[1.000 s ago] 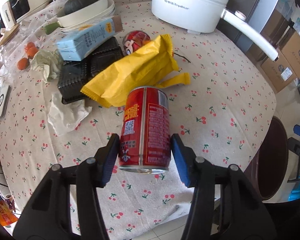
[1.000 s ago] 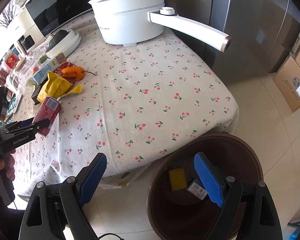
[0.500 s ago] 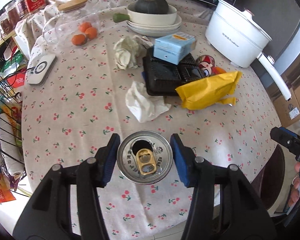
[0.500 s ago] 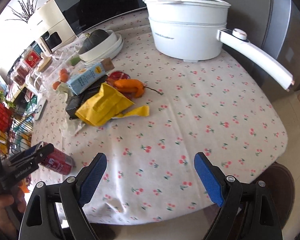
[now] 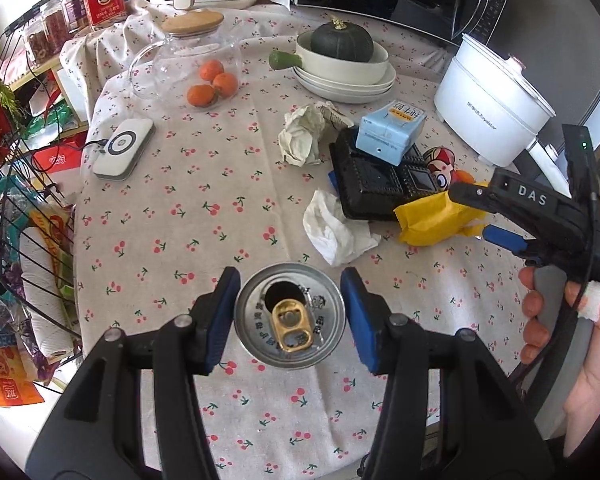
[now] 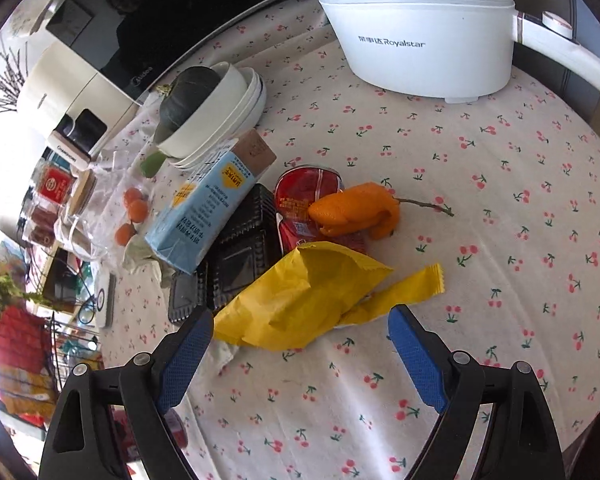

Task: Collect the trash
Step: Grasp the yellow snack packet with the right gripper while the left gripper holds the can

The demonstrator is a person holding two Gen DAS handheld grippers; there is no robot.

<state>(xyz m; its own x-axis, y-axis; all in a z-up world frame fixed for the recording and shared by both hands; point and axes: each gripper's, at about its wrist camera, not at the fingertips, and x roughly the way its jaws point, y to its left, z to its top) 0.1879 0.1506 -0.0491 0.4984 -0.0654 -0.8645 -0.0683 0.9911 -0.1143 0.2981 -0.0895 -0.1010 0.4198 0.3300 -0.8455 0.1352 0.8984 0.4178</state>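
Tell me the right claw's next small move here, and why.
Probably ease the right claw forward and down to straddle the yellow wrapper, then close. Its jaws stand wide open and empty with the wrapper just ahead, while the left claw already holds the can.

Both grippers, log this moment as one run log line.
left gripper: shut on can, over table | right gripper: open, empty, at yellow wrapper | wrapper: not yet gripped

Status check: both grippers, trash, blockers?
Left gripper shut on opened red drink can. Right gripper open, hovering at crumpled yellow snack wrapper. Nothing in the way.
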